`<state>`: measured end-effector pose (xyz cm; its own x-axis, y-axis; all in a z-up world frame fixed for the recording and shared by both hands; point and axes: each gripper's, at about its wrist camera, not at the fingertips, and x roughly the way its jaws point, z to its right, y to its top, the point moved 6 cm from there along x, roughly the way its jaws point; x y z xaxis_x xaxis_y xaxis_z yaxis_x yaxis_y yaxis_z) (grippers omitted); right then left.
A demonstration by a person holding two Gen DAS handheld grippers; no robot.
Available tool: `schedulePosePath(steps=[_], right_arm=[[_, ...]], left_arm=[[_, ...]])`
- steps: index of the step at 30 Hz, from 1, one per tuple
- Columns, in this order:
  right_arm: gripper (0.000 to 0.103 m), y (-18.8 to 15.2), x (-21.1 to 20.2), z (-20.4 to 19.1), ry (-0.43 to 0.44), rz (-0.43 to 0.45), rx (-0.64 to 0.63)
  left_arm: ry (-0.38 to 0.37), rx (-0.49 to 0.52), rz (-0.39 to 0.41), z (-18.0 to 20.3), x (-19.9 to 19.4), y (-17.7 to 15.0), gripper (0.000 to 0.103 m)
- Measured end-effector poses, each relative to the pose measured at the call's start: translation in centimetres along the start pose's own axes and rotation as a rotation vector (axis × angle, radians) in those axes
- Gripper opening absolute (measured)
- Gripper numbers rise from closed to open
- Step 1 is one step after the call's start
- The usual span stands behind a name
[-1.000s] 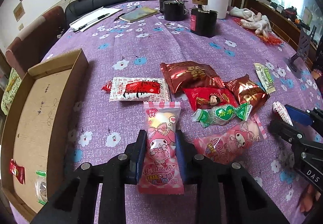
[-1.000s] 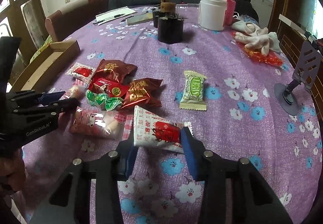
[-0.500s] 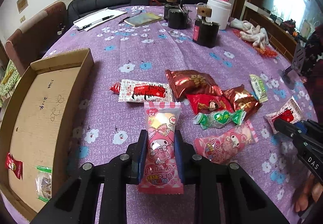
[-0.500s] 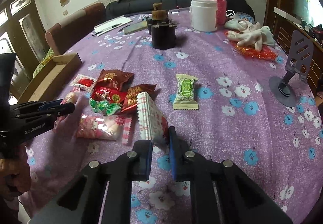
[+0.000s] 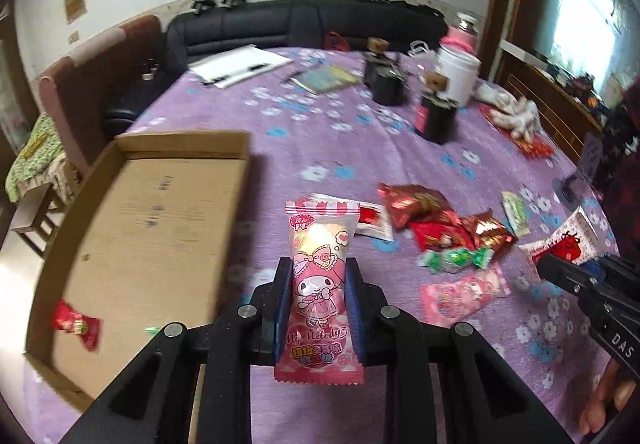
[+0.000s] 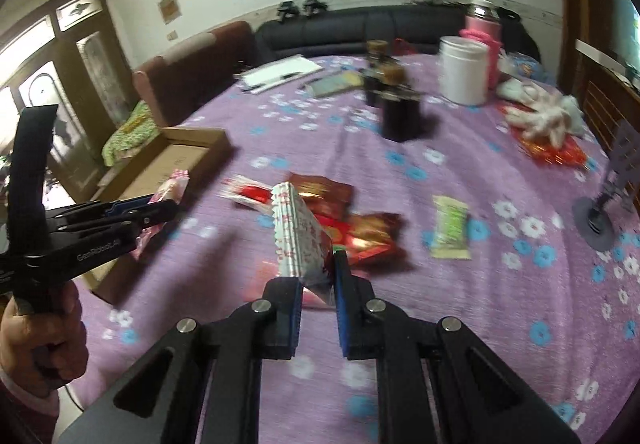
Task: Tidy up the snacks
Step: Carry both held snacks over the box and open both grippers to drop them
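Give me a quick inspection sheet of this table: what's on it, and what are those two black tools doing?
Surface: round table under a purple flowered cloth.
Job's things: cardboard box with a red candy inside; loose snack pile beside it; green packet apart from the pile.
Clutter: white jar, pink flask, black holders, papers, white gloves, phone stand.
Grippers: left gripper, jaws shut on a pink cartoon packet; right gripper, jaws shut on a white and red packet.
Cables: nothing seen.
Surroundings: black sofa, framed picture, door.
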<state>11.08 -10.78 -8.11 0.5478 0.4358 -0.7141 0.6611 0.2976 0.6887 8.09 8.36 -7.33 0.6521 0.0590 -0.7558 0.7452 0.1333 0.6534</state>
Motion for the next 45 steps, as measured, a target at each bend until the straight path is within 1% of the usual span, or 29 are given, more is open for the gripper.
schedulePosePath(steps=[6, 12, 15, 18, 20, 25, 32, 35, 36, 37, 38, 39, 40, 41, 42, 44, 45], right_arm=[[0.014, 1.6, 1.3, -5.6, 0.111, -0.002, -0.047], [0.014, 3.2, 3.9, -13.2, 0.239, -0.017, -0.117], [0.014, 3.8, 5.6, -16.7, 0.287, -0.035, -0.148], [0.014, 4.2, 7.0, -19.3, 0.323, -0.046, -0.179], [0.014, 4.3, 8.4, -20.9, 0.330, -0.062, -0.197], [0.014, 4.3, 10.9, -22.8, 0.331, -0.099, -0.211], [0.014, 3.8, 13.2, -22.8, 0.299, -0.137, -0.217], [0.015, 3.7, 13.7, -22.7, 0.292, -0.144, -0.220], [0.016, 3.6, 13.7, -22.7, 0.289, -0.145, -0.220], [0.018, 3.6, 13.6, -22.7, 0.282, -0.141, -0.221], [0.021, 3.6, 13.6, -22.7, 0.281, -0.138, -0.218], [0.028, 3.7, 13.6, -22.6, 0.284, -0.135, -0.214], [0.034, 3.7, 13.3, -22.6, 0.283, -0.127, -0.213], [0.037, 3.8, 13.2, -22.4, 0.274, -0.119, -0.215], [0.039, 3.9, 13.0, -22.3, 0.267, -0.112, -0.217], [0.040, 4.0, 12.6, -22.0, 0.270, -0.105, -0.215], [0.040, 4.0, 12.3, -21.8, 0.268, -0.101, -0.212]], left_arm=[[0.061, -0.078, 0.024, -5.6, -1.9, 0.0, 0.025], [0.142, -0.160, 0.033, -11.9, -2.9, -0.6, 0.025], [0.186, -0.204, 0.031, -15.0, -3.1, -0.7, 0.026], [0.224, -0.224, 0.025, -17.1, -2.8, -0.9, 0.026], [0.241, -0.234, 0.019, -18.1, -2.5, -0.9, 0.026], [0.264, -0.241, -0.001, -19.3, -1.5, -1.3, 0.026], [0.283, -0.241, -0.028, -19.8, -0.3, -1.8, 0.026], [0.304, -0.235, -0.044, -19.9, 0.0, -1.8, 0.029], [0.310, -0.235, -0.047, -19.9, 0.1, -1.9, 0.030], [0.313, -0.235, -0.049, -19.9, 0.1, -1.9, 0.031], [0.314, -0.236, -0.050, -19.9, 0.0, -1.9, 0.037], [0.318, -0.236, -0.048, -19.9, -0.1, -1.9, 0.050], [0.322, -0.235, -0.044, -20.0, -0.2, -1.8, 0.057], [0.327, -0.234, -0.035, -19.9, -0.5, -1.8, 0.069], [0.331, -0.232, -0.024, -19.9, -0.7, -1.6, 0.074], [0.338, -0.231, -0.013, -19.9, -1.1, -1.5, 0.076], [0.342, -0.231, -0.012, -19.9, -1.3, -1.4, 0.079]])
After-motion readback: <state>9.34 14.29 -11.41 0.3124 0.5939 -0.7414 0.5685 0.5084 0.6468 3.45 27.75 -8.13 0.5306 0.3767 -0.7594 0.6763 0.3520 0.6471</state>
